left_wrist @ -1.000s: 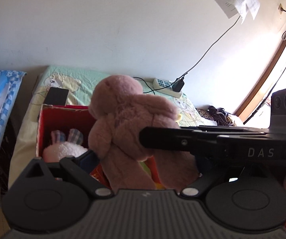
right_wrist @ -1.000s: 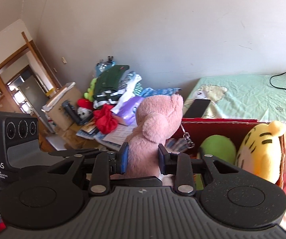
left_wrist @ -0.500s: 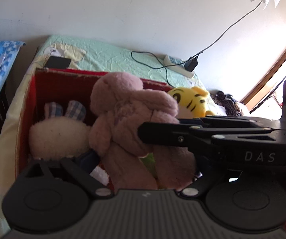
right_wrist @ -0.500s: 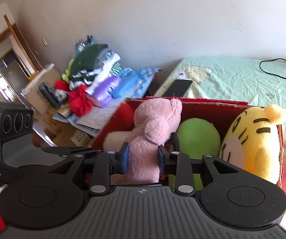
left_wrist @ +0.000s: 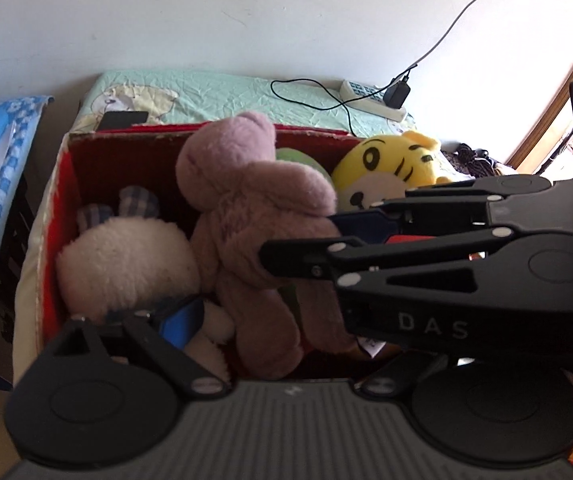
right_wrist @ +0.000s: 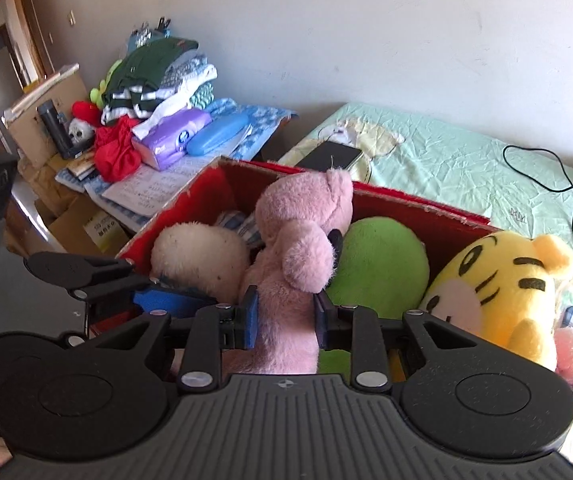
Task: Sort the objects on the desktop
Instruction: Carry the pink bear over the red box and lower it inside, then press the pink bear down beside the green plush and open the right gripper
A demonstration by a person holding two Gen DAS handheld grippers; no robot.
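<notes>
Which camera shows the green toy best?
The right wrist view: the green toy sits in plain sight in the box. In the left wrist view only a sliver shows behind the pink bear.

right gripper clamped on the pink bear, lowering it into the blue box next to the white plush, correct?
Almost. The box is red, not blue; the right wrist view shows its red walls. The rest holds: the right gripper is shut on the pink bear, beside the white plush.
</notes>
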